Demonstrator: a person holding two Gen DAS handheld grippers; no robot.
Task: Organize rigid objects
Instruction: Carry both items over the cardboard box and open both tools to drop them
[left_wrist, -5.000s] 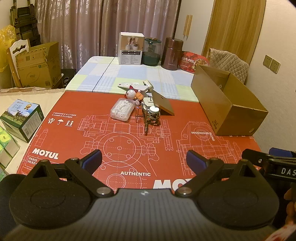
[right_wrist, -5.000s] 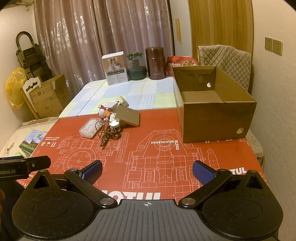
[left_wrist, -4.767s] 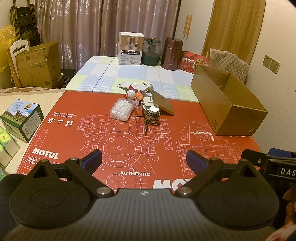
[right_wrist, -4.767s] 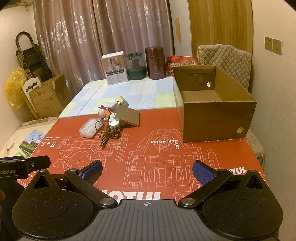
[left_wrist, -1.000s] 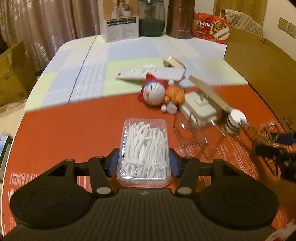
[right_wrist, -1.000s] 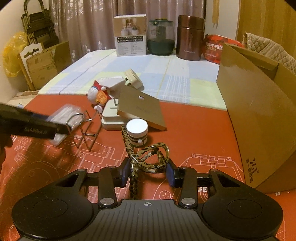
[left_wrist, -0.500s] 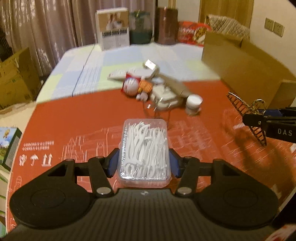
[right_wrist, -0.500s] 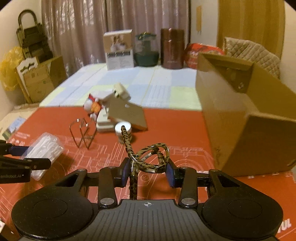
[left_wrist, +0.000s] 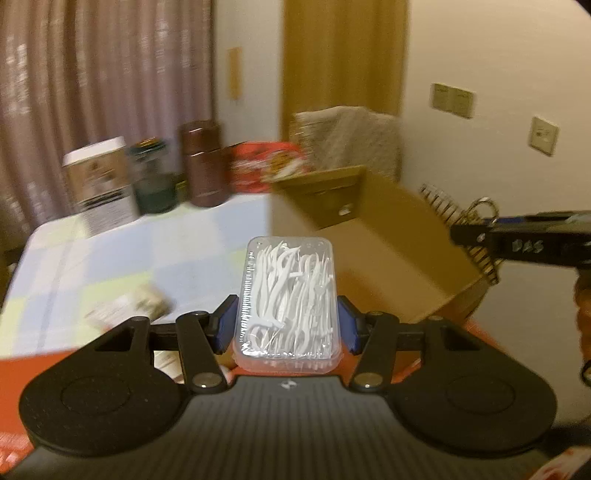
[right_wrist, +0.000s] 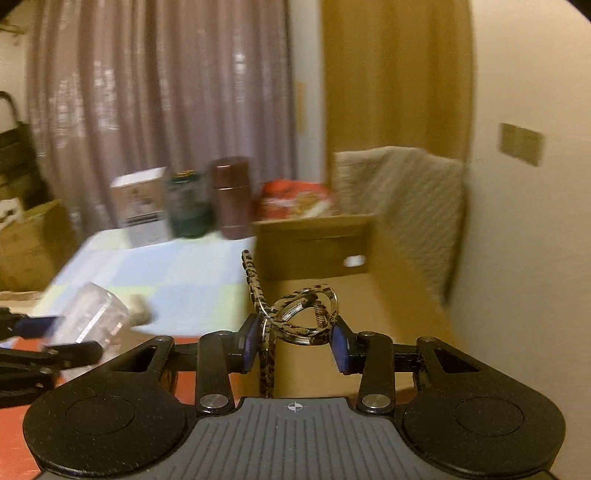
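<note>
Apparently clear box (left_wrist: 290, 295), white picks.

Table (left_wrist: 110, 254): pale checked cloth over far part, red mat (left_wrist: 22, 373) at near edge. Open cardboard box (left_wrist: 388, 236) sits on right side. Along far edge, left to right: white carton (left_wrist: 99, 184), green jar (left_wrist: 155, 181), brown canister (left_wrist: 203, 162), red packet (left_wrist: 266, 166). Small items near mat edge too blurred to identify.

A lived-in room of a home, motion-blurred

Long mauve curtains (right_wrist: 159, 110) fill the upper left; a wooden door (right_wrist: 395, 74) stands right of centre. A table with a pastel checked cloth (left_wrist: 147, 258) carries a thermos (left_wrist: 203, 166), a glass jar (left_wrist: 153, 181) and a snack packet (left_wrist: 266, 162); a quilted chair cover (right_wrist: 406, 192) sits at right, below wall switches (left_wrist: 452, 99).
</note>
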